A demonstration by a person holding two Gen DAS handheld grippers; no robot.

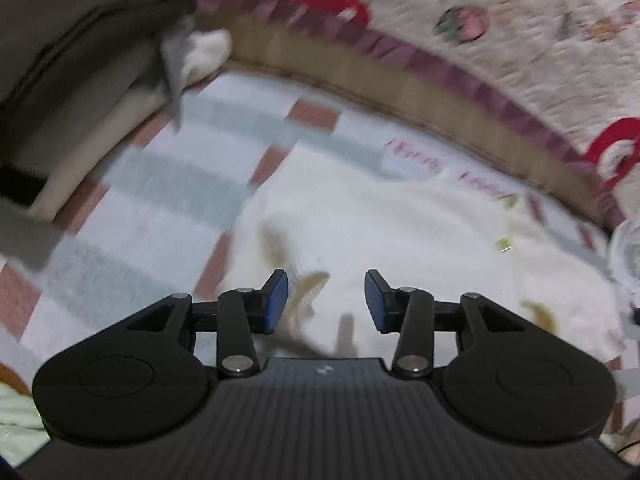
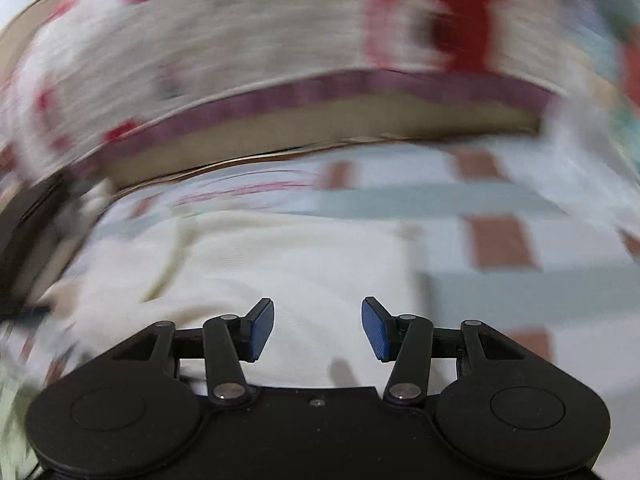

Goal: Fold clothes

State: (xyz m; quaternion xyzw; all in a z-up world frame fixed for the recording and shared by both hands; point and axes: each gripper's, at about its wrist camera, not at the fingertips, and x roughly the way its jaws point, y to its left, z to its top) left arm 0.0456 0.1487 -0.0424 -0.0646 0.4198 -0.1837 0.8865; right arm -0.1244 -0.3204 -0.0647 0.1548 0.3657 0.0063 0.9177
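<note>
Cream fabric, a garment (image 1: 400,240), lies spread on the checked bedsheet (image 1: 160,184) below both our tools; a dark folded pile (image 1: 72,40) sits well to the left; our left tool (image 1: 326,300) and right tool (image 2: 318,330) hang wide apart, gripping nothing.

A garment (image 1: 400,240) lies on a checked sheet (image 1: 160,184), folded clothes (image 1: 80,52) stacked to its left.

both wrist views close, angled down — sharing cream garment (image 1: 400,240) (image 2: 300,264), checked sheet (image 1: 168,184) (image 2: 500,240)
</note>
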